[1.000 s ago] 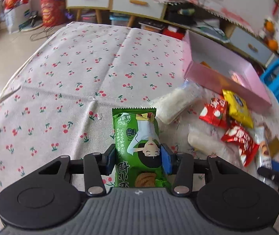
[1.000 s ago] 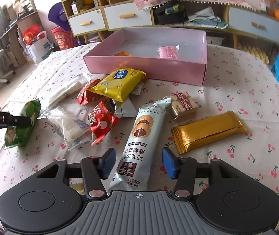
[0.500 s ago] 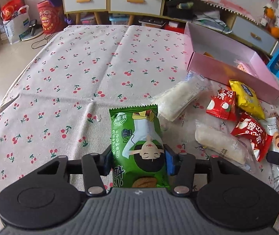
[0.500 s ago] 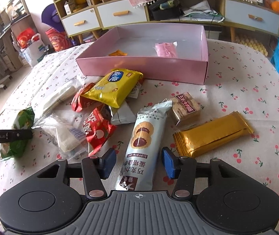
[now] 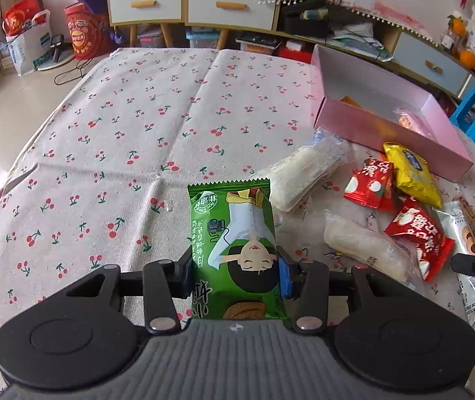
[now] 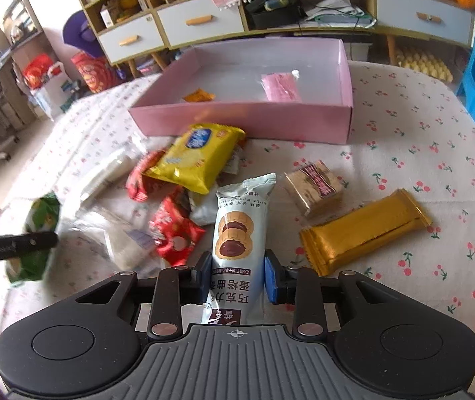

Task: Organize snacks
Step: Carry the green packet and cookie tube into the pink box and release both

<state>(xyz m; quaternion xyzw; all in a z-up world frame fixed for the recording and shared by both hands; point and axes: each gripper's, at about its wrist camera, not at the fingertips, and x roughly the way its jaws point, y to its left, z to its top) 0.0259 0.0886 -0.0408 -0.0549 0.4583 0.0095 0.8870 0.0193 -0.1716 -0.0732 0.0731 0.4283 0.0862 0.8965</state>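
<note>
Left wrist view: my left gripper (image 5: 235, 275) clamps the green snack packet (image 5: 234, 243), held above the cherry-print tablecloth (image 5: 130, 126). Pink box (image 5: 387, 126) far right; yellow packet (image 5: 411, 173) and red packets (image 5: 371, 185) lie in front of it.

Right wrist view: my right gripper (image 6: 237, 278) has just been closing; its pads now squeeze the pale chocolate-tart biscuit packet (image 6: 237, 230), lying on the cloth. Gold bar (image 6: 366, 231) just right, apart.

The near end of the green snack packet (image 5: 234, 250) is hidden behind the left tool's body. Beside it, the pale cookie packet (image 5: 471, 260) is partly covered by a red packet (image 5: 417, 233). In the right wrist view the green snack packet (image 6: 39, 233) is blurred, its print unreadable.
</note>
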